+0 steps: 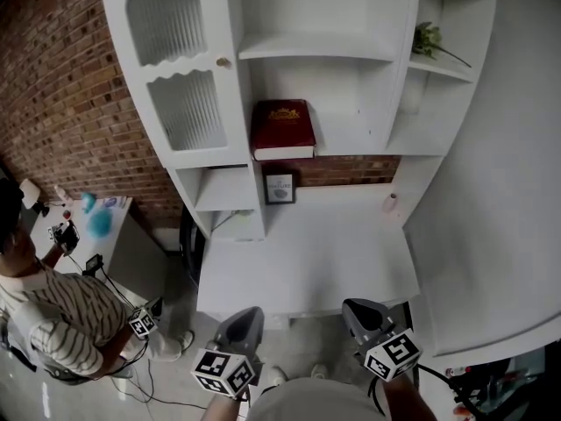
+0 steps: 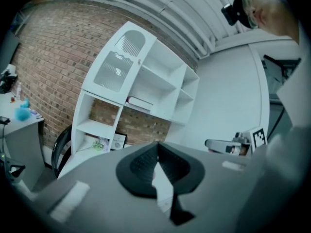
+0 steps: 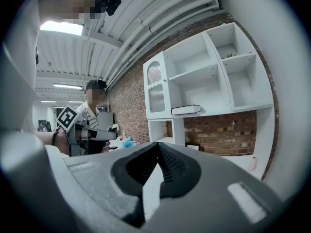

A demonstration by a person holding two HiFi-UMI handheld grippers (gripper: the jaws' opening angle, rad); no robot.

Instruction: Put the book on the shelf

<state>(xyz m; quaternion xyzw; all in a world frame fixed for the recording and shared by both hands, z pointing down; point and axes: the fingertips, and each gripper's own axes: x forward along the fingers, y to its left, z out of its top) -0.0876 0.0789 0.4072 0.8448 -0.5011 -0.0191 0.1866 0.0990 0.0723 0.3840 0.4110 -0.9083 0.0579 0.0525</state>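
Red book (image 1: 282, 128) lies flat on the white shelf (image 1: 351, 140) (job looks done). Left gripper (image 1: 248, 316) and right gripper (image 1: 358, 308) are both pressed together, empty; nothing left but resting.

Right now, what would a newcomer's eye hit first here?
The dark red book lies flat on a middle shelf of the white shelf unit, against the brick wall. Low in the head view, the left gripper and right gripper are both shut and empty. A person in a striped shirt is far left.
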